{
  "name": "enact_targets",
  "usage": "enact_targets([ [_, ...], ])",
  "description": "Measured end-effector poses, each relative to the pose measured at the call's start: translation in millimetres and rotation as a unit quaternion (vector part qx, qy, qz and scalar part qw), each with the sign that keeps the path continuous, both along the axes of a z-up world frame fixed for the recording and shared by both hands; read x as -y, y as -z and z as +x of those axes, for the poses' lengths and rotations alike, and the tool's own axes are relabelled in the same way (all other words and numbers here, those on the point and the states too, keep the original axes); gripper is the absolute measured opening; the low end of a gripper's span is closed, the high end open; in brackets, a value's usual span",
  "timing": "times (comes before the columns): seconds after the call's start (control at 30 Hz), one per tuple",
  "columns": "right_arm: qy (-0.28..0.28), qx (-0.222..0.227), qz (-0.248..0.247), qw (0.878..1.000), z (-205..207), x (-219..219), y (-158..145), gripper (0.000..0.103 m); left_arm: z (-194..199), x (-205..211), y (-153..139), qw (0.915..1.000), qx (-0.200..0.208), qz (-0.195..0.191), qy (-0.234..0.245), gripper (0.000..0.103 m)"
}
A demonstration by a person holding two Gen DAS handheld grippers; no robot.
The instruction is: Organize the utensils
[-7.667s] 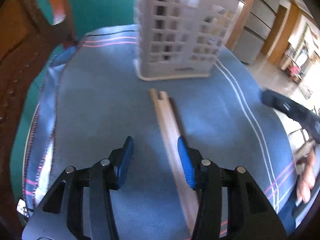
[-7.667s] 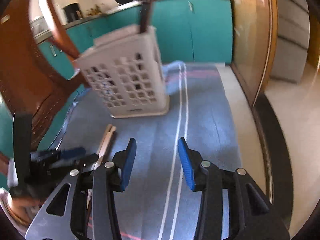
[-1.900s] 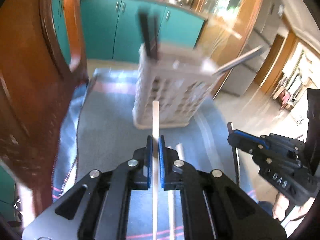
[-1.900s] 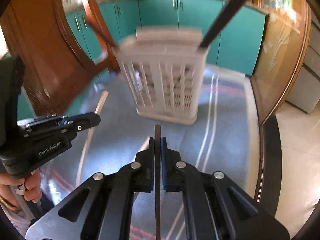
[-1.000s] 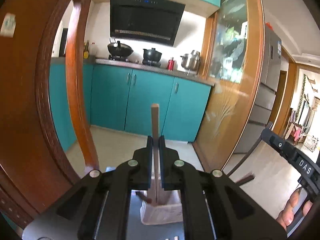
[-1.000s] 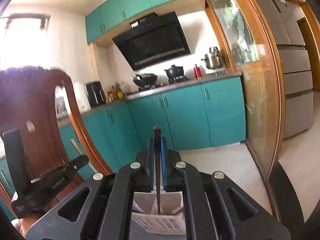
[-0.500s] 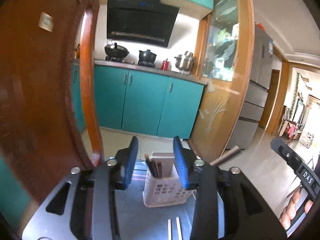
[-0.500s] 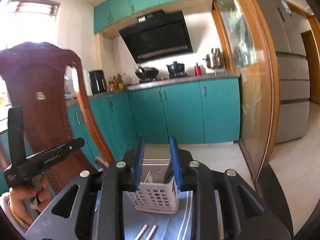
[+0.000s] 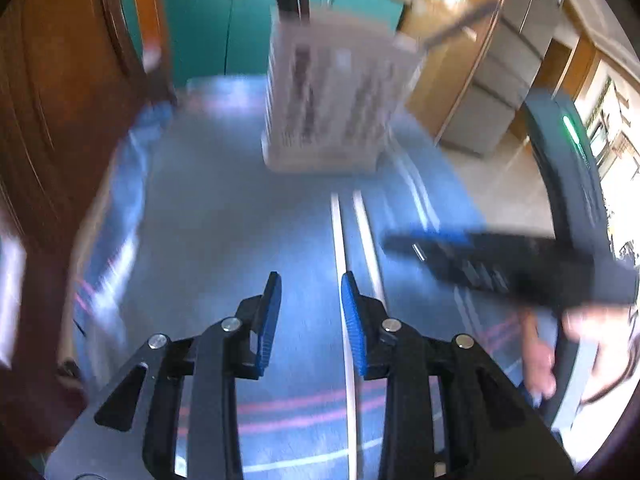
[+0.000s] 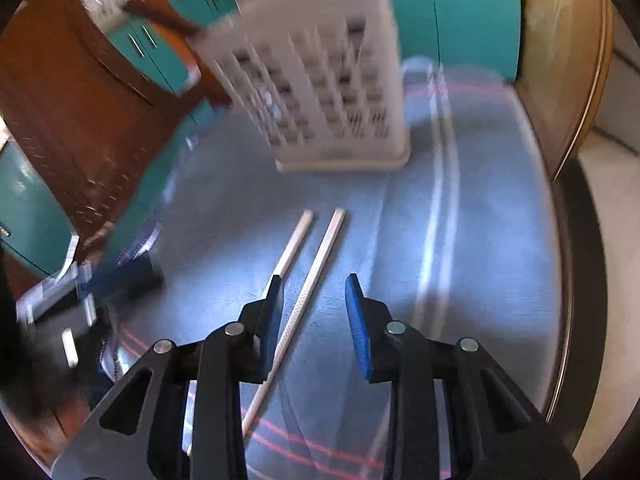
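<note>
A white slotted utensil holder (image 9: pixel 328 100) stands at the far end of the blue cloth (image 9: pixel 224 216), with dark utensils sticking out of its top; it also shows in the right wrist view (image 10: pixel 328 92). Two pale chopsticks (image 9: pixel 344 240) lie side by side on the cloth in front of it, also seen in the right wrist view (image 10: pixel 320 256). My left gripper (image 9: pixel 310 320) is open and empty, low over the cloth, the chopsticks by its right finger. My right gripper (image 10: pixel 314 316) is open and empty over the chopsticks' near ends, and shows blurred in the left wrist view (image 9: pixel 500 264).
A wooden chair back (image 9: pixel 60 100) rises at the left of the table. Teal cabinets (image 9: pixel 224 20) stand behind. The cloth's right edge borders a wooden rim (image 10: pixel 576 200). The left gripper appears blurred at the left of the right wrist view (image 10: pixel 92 292).
Both grippers have tipped down from the raised position over the holder to low over the cloth, near the two pale chopsticks. Both stay open. The view is motion-blurred.
</note>
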State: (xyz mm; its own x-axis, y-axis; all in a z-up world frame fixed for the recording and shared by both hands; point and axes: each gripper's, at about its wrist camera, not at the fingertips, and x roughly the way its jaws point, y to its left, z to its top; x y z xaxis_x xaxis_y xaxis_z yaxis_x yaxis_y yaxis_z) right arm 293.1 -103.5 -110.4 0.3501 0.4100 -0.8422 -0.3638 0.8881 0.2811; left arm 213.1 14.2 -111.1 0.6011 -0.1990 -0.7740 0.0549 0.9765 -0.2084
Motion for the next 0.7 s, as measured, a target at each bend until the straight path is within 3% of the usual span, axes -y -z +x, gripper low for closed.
enact_targets([
  [0.1,-0.002,-0.009,-0.028,1.000,7.9,-15.4,14.1,0.032,-5.4,7.2,19.5,0.9995,-0.028,-0.007,0.008,0.032],
  [0.23,-0.012,0.013,-0.058,0.998,7.0,-27.6,15.4,0.031,-14.1,9.7,33.5,0.9988,-0.045,-0.016,0.010,0.031],
  [0.3,-0.018,0.018,-0.071,0.997,5.0,-27.9,16.2,0.014,-16.1,10.9,33.2,0.9989,-0.043,-0.013,0.011,0.032],
  [0.4,-0.026,0.008,-0.065,0.998,2.8,-20.0,15.9,0.011,-18.4,10.9,32.1,0.9987,-0.047,-0.018,0.011,0.031],
  [0.53,-0.006,0.005,-0.061,0.998,9.9,1.3,11.6,0.008,-22.3,15.4,33.1,0.9975,-0.063,-0.030,0.014,0.008],
  [0.7,-0.002,-0.009,-0.029,1.000,8.5,20.3,16.4,0.008,-26.0,27.6,32.6,0.9963,-0.073,-0.033,0.033,0.008],
])
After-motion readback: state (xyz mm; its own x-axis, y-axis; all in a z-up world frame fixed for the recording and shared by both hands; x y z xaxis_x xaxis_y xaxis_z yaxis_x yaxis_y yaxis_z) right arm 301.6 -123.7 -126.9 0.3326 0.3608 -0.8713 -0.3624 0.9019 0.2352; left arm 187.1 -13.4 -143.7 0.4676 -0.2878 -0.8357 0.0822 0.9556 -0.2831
